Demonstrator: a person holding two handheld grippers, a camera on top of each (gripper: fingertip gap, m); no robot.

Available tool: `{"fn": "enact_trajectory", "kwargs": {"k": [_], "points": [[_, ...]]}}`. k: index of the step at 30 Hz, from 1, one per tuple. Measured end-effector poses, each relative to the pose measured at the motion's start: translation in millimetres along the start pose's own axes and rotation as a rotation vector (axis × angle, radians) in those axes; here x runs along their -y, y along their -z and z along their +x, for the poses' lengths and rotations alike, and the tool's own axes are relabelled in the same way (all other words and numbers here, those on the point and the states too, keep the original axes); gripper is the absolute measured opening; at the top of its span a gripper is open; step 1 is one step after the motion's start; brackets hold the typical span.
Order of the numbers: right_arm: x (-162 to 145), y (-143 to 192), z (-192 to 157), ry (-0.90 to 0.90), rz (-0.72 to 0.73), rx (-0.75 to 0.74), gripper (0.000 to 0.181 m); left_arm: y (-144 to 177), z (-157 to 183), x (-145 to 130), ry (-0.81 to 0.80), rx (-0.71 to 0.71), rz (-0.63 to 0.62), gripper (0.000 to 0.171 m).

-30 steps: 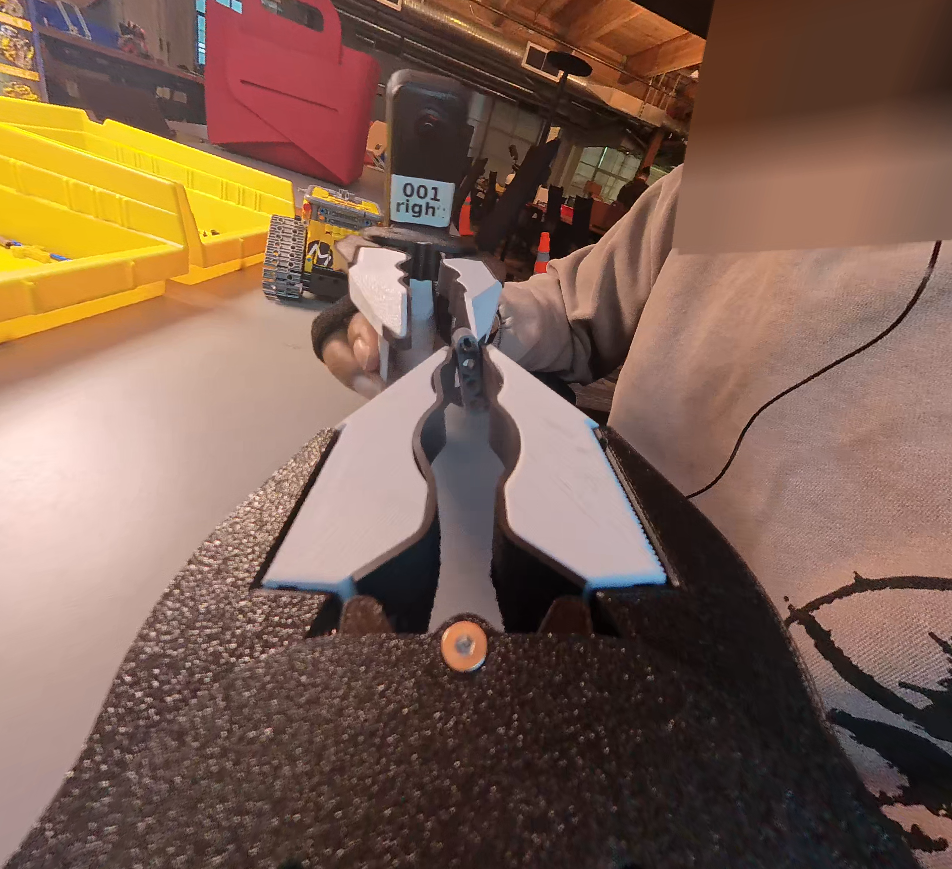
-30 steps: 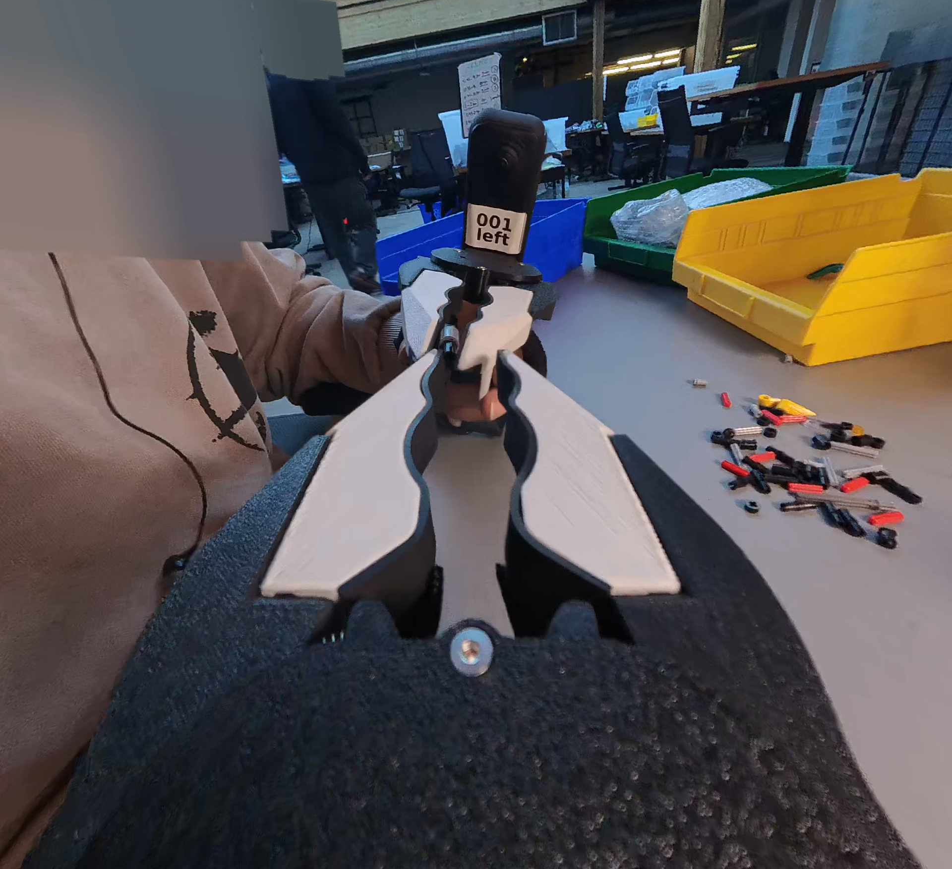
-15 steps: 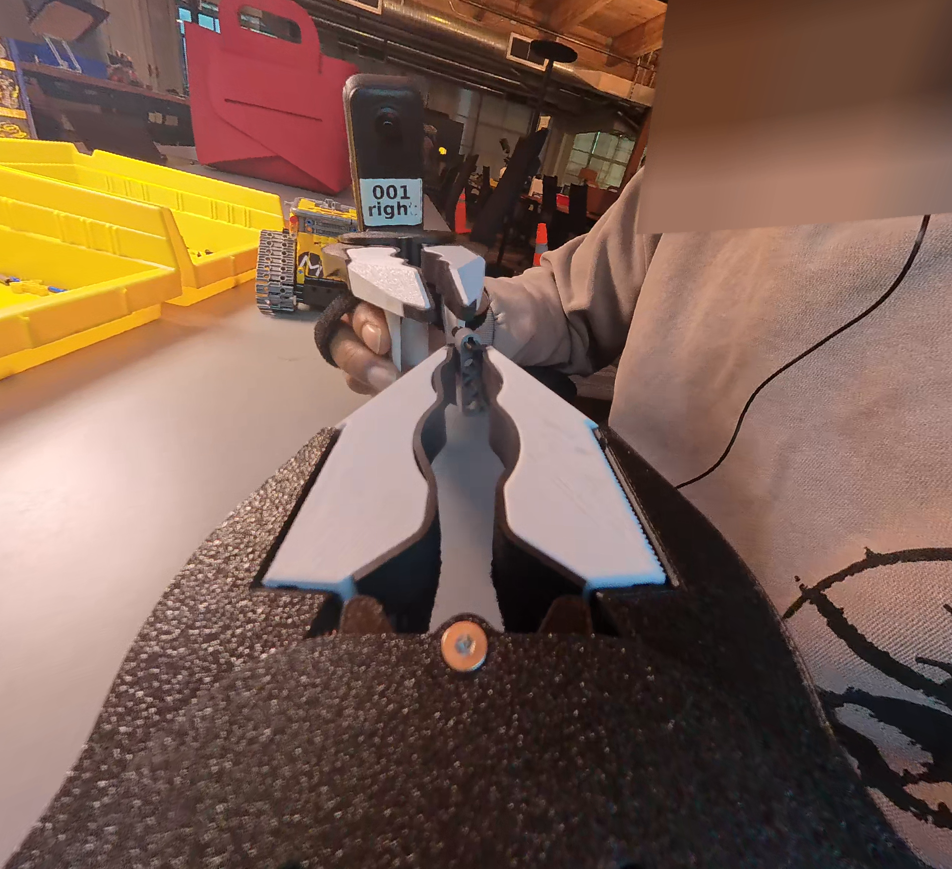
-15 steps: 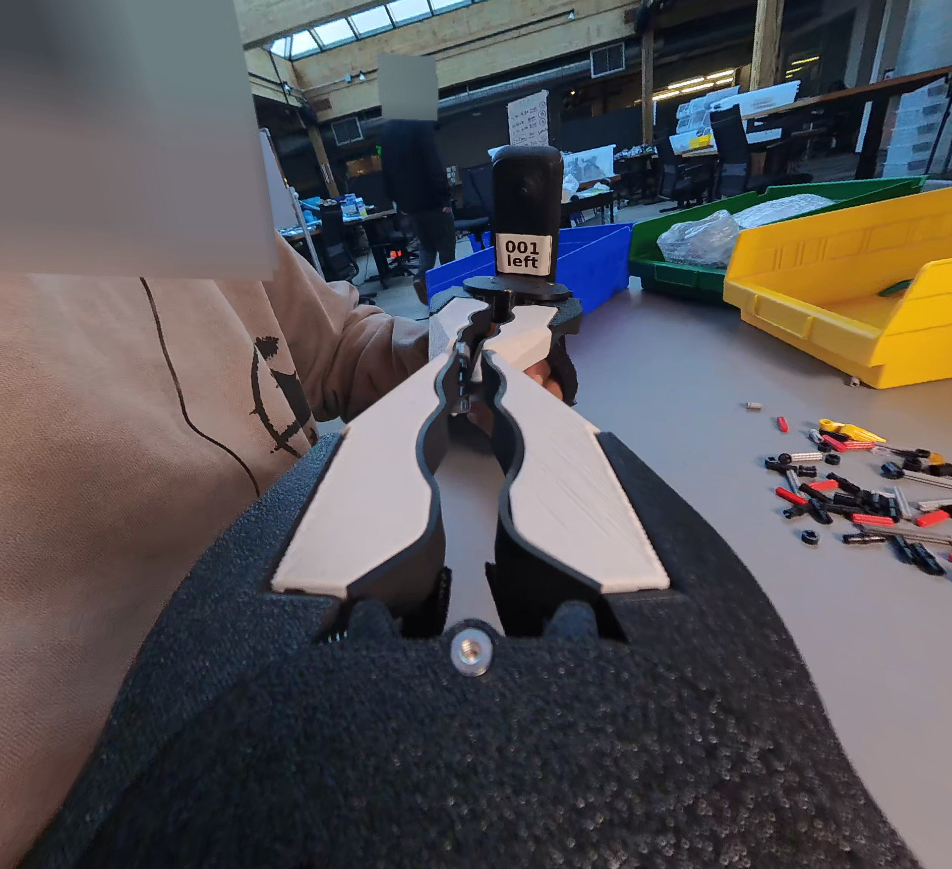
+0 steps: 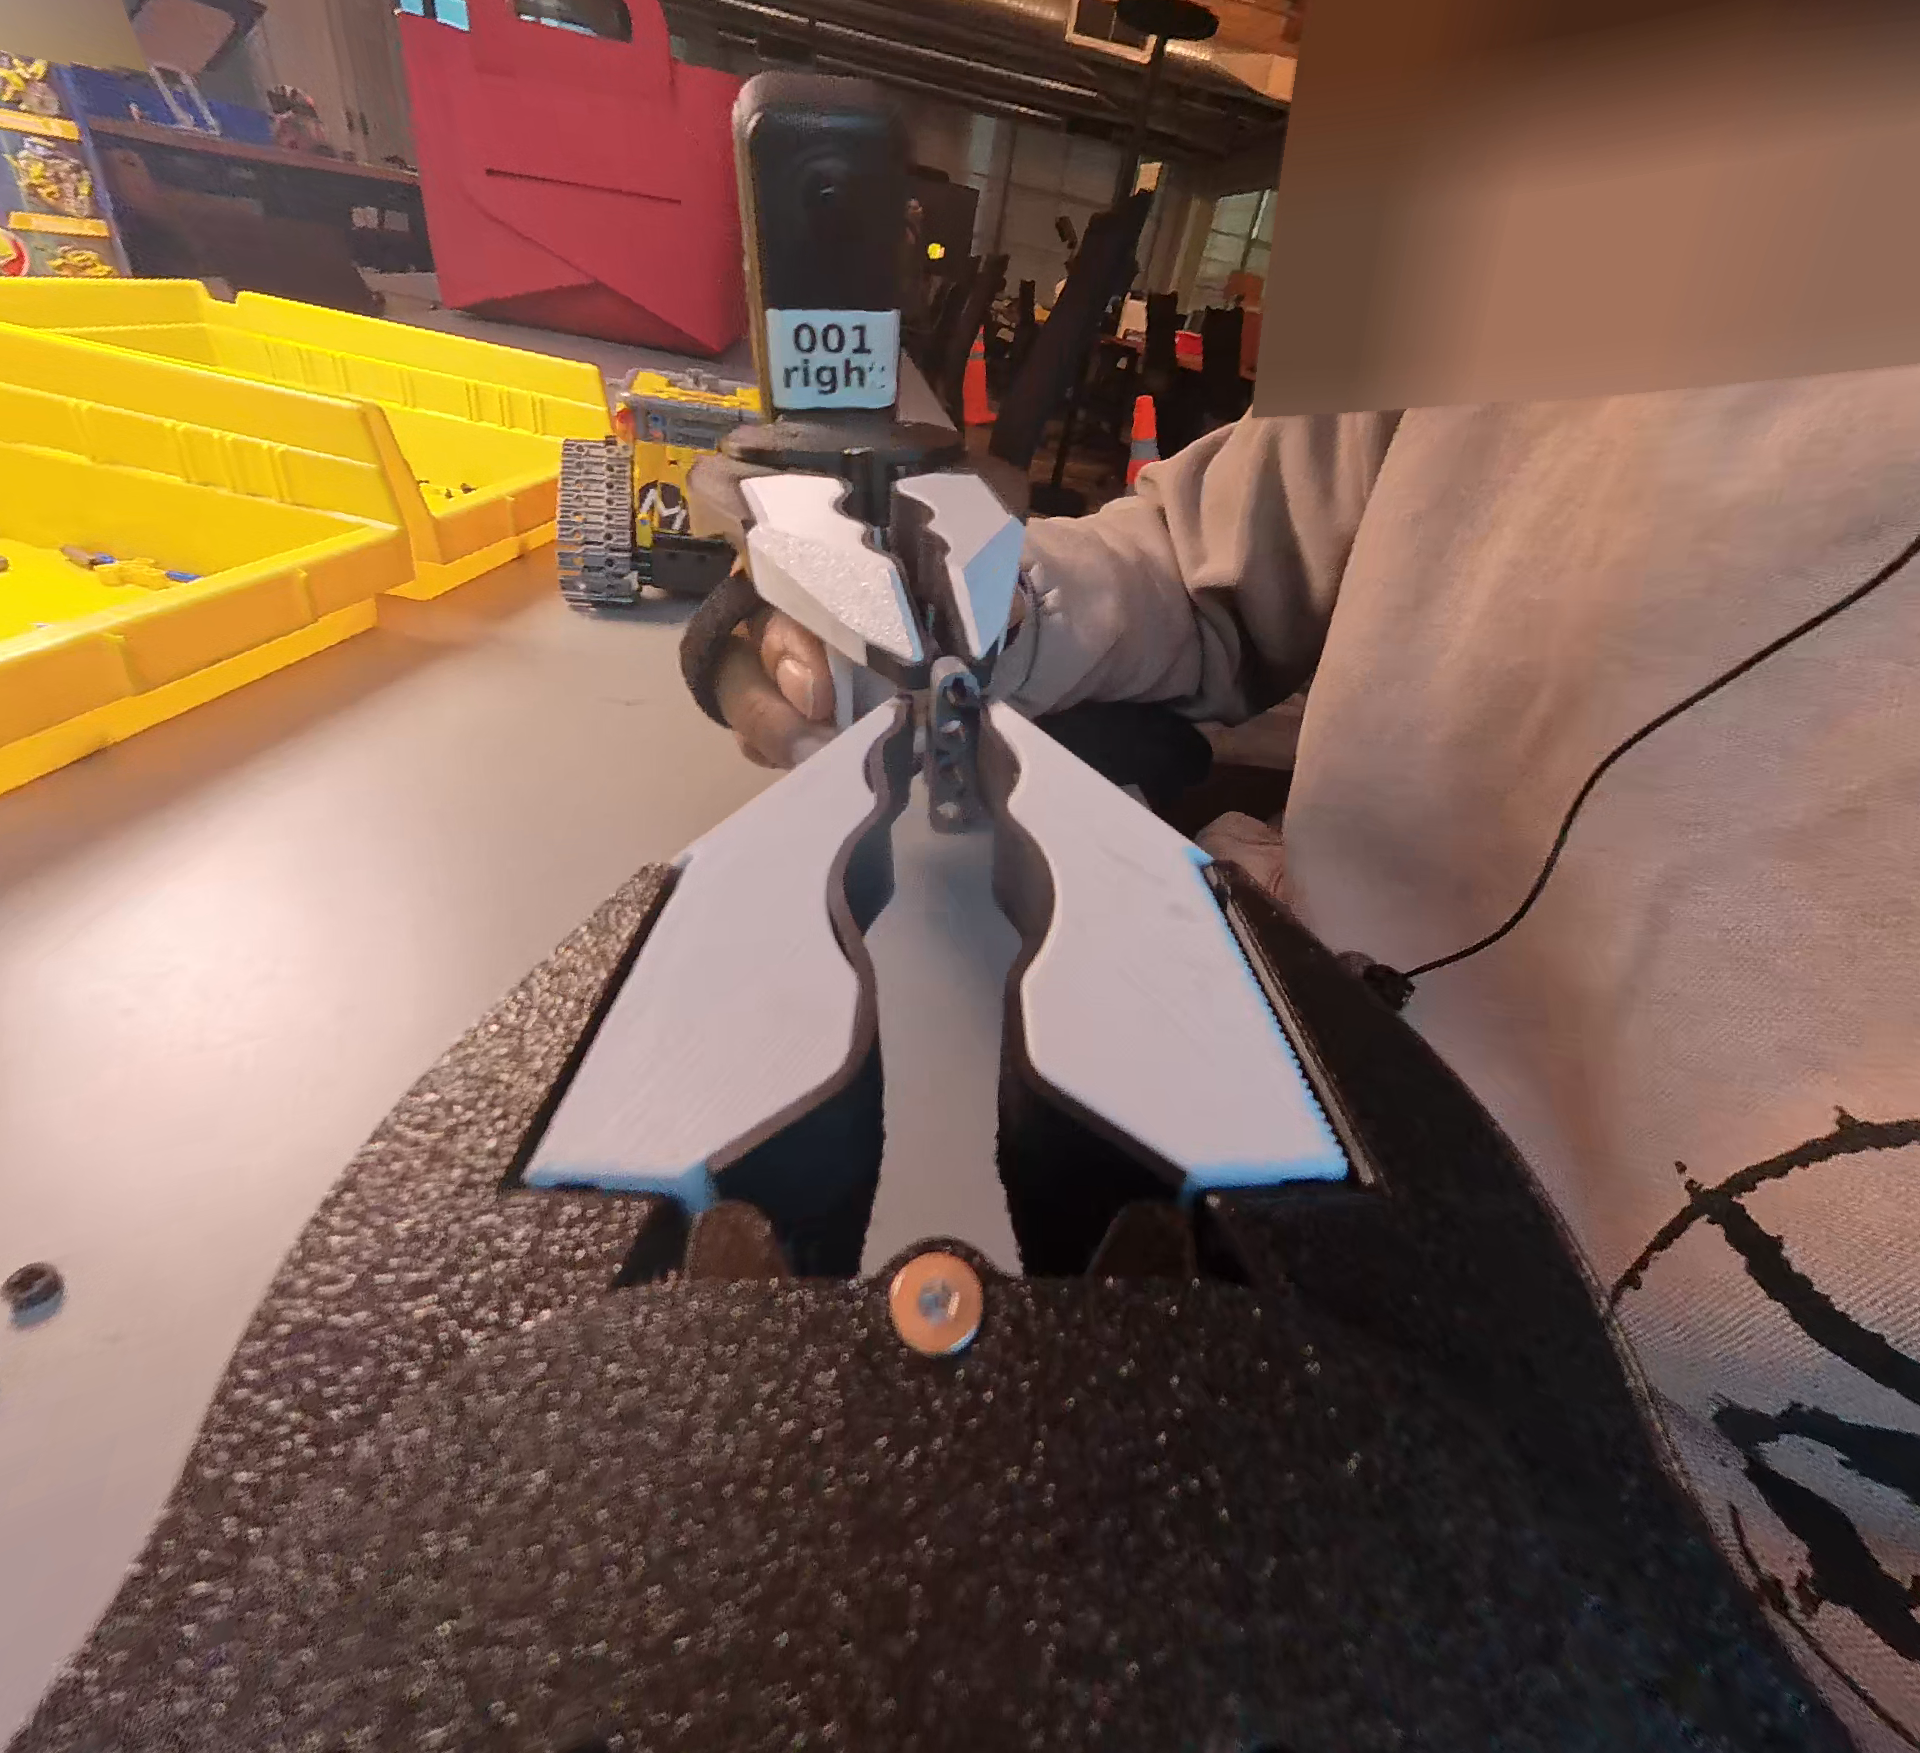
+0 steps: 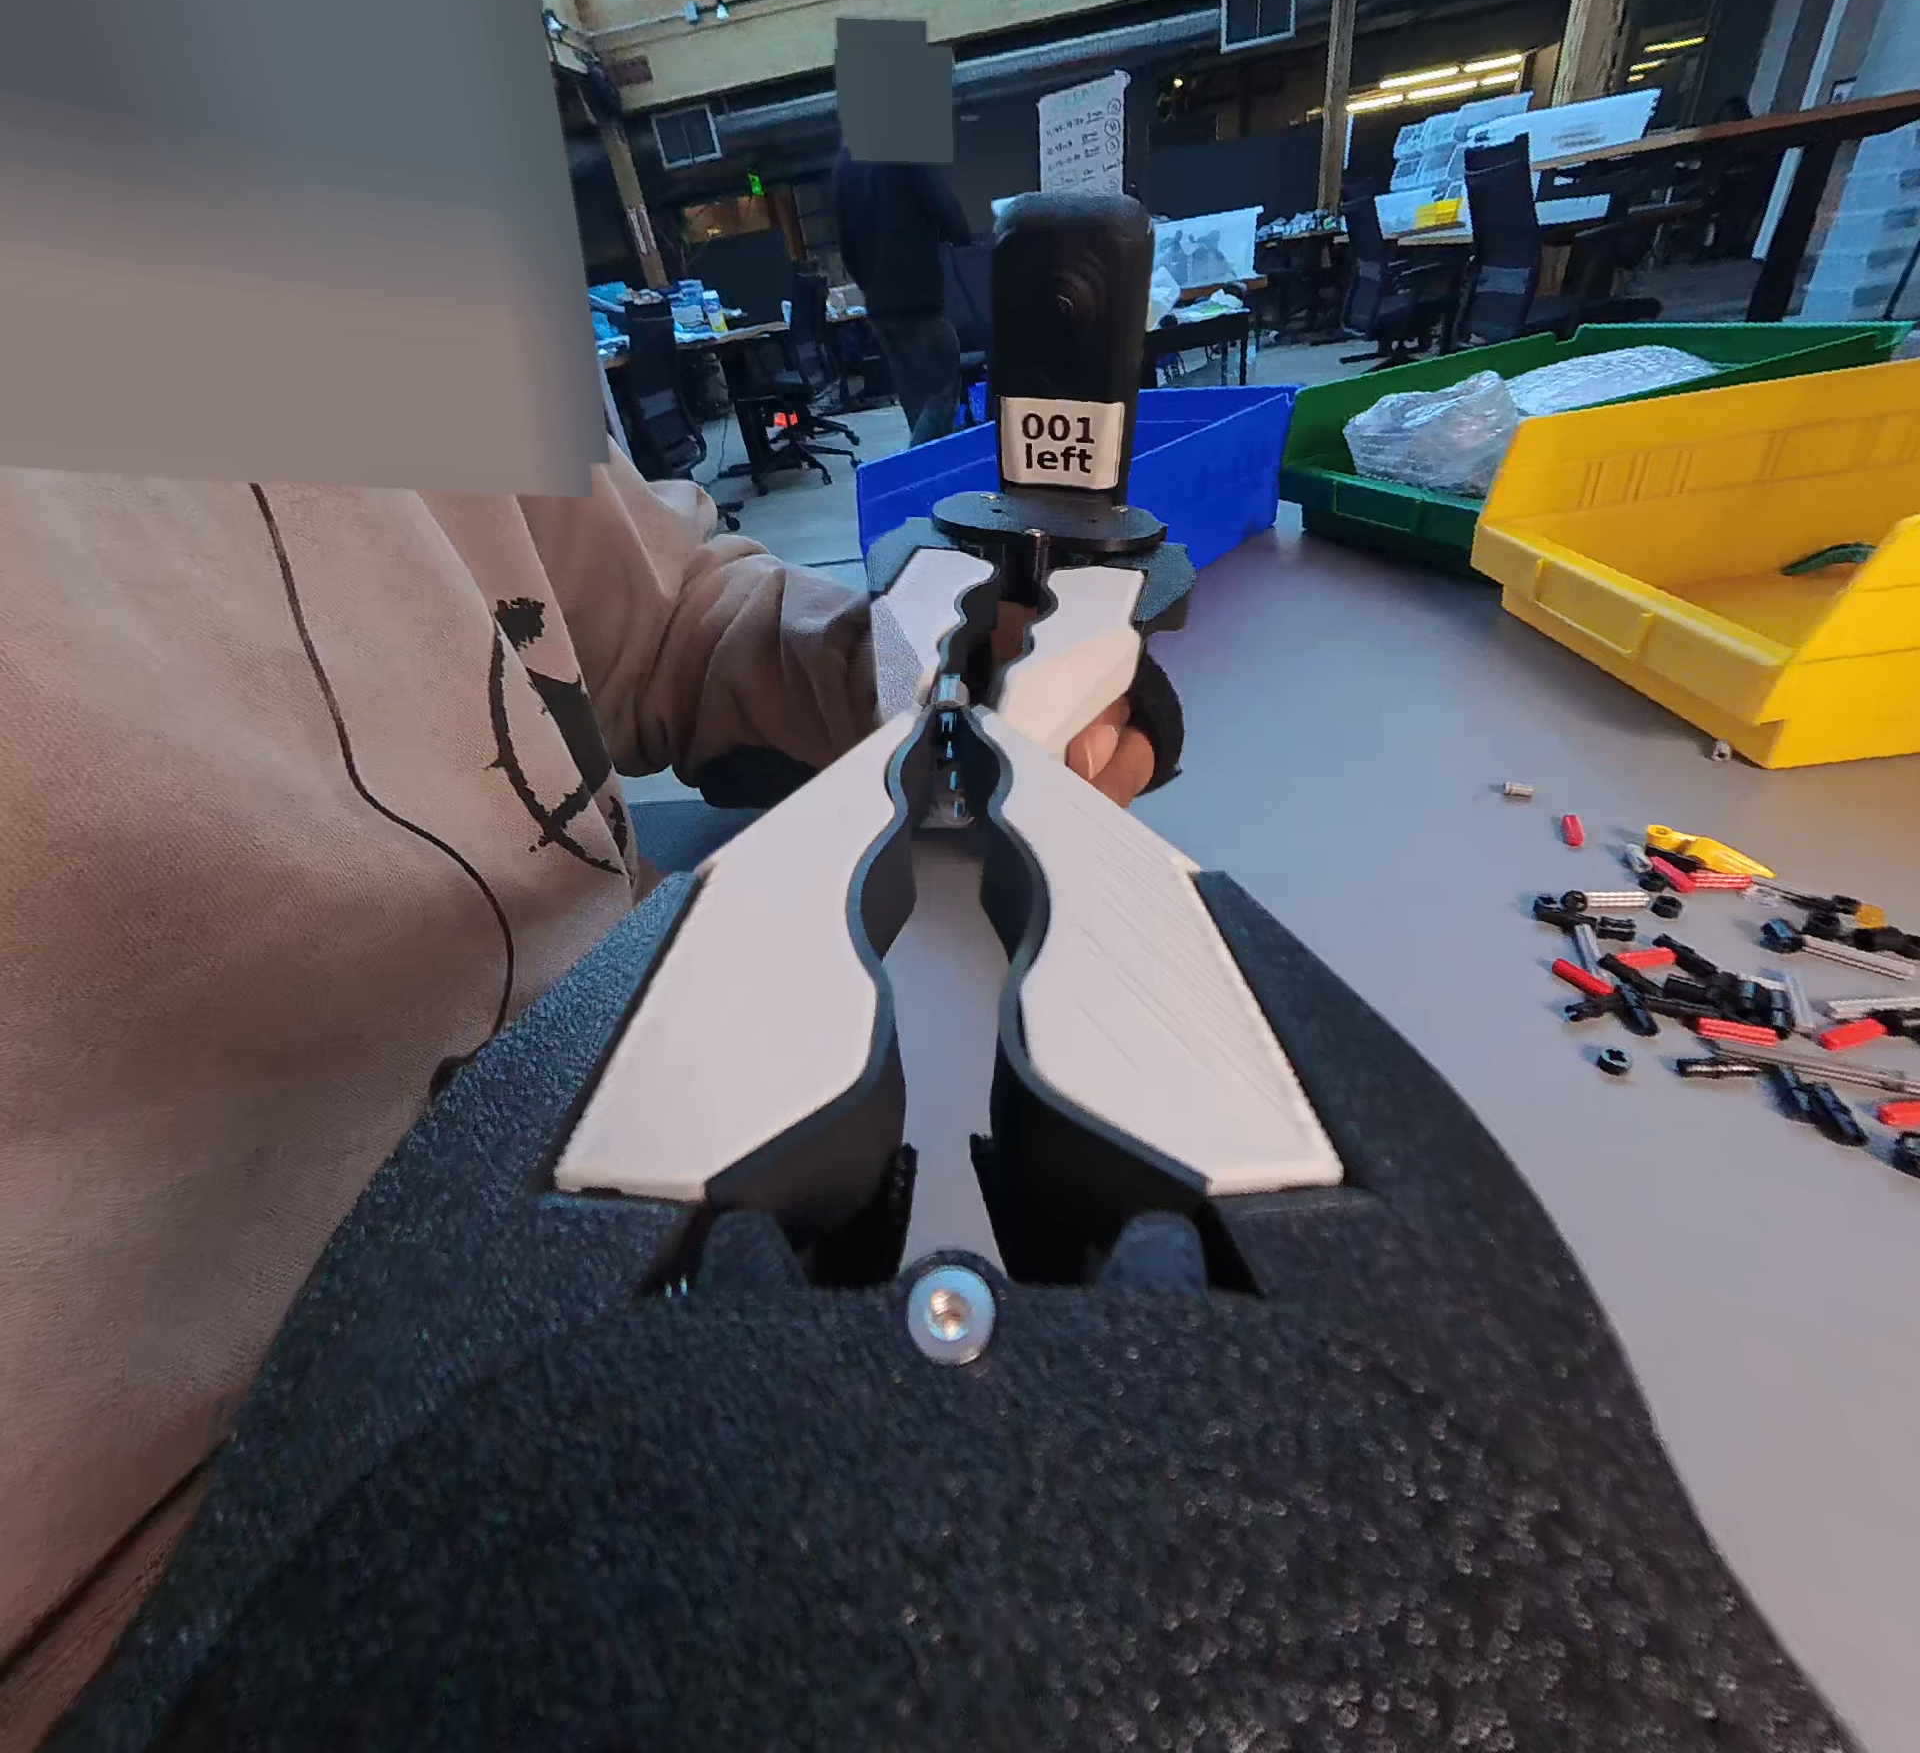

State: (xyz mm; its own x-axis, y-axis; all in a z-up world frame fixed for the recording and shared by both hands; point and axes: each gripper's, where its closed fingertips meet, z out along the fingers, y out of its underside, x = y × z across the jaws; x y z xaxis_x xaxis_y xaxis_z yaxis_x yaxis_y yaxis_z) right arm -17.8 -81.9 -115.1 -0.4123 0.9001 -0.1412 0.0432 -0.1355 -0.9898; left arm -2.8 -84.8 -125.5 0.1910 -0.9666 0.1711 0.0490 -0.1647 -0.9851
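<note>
Left tool (image 5: pixel 940 747) pinching dark beam (image 5: pixel 951 747) | right tool (image 6: pixel 948 747) clamped on its pin end | risk: misaligned push could pop beam loose over bench (image 5: pixel 312 924).

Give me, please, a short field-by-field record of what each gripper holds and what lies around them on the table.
left gripper: shut on a dark holed beam, held upright at its fingertips
right gripper: shut on a small dark piece with a metal tip
grippers' relation: tip to tip above the table edge; whether the two pieces are joined cannot be told
table: grey
loose parts: black, red, grey and yellow pieces, scattered
bins: yellow bins; another yellow bin, green bin, blue bin
tracked toy vehicle: yellow and black, beside the yellow bins
</note>
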Motion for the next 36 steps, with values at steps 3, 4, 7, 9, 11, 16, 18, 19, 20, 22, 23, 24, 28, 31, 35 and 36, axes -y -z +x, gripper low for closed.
{"fn": "enact_trajectory", "kwargs": {"k": [3,4,7,9,11,16,18,19,20,22,23,24,28,31,35,36], "points": [[-3,1,2,0.030,-0.039,-0.018,0.002,1,-1,-5,-0.034,0.022,-0.041,0.008],[-6,1,2,0.044,-0.054,-0.024,0.002,1,-2,-7,-0.046,0.033,-0.056,0.008],[-8,1,4,0.052,-0.066,-0.037,0.003,2,-4,-9,-0.086,0.058,-0.081,0.007],[-7,0,3,0.057,-0.064,-0.041,0.003,2,-3,-8,-0.115,0.067,-0.079,0.007],[-4,-1,0,0.054,-0.047,-0.031,0.003,2,-1,-4,-0.117,0.057,-0.053,0.007],[8,0,2,0.052,0.007,-0.040,0.002,4,-3,12,-0.150,0.096,0.007,0.007],[16,2,4,0.052,0.039,-0.041,0.001,5,-5,22,-0.164,0.117,0.029,0.007],[18,4,4,0.051,0.046,-0.036,0.001,5,-6,25,-0.173,0.126,0.029,0.007],[20,5,5,0.051,0.053,-0.031,0.001,5,-6,28,-0.173,0.129,0.033,0.007],[22,5,3,0.058,0.050,-0.020,0.001,5,-4,30,-0.160,0.119,0.039,0.007],[22,5,2,0.059,0.051,-0.019,0.001,6,-3,31,-0.158,0.118,0.044,0.007],[23,4,1,0.050,0.057,-0.015,0.001,6,-2,32,-0.155,0.117,0.049,0.006],[24,3,0,-0.008,0.090,0.008,0.001,8,-1,37,-0.154,0.109,0.058,0.006],[21,0,-2,-0.050,0.110,0.032,0.001,10,1,37,-0.133,0.099,0.074,0.006],[18,-1,-1,-0.059,0.108,0.039,0.001,11,1,38,-0.123,0.099,0.081,0.005],[18,-1,-1,-0.059,0.107,0.038,0.001,11,1,38,-0.119,0.098,0.084,0.004]]}}
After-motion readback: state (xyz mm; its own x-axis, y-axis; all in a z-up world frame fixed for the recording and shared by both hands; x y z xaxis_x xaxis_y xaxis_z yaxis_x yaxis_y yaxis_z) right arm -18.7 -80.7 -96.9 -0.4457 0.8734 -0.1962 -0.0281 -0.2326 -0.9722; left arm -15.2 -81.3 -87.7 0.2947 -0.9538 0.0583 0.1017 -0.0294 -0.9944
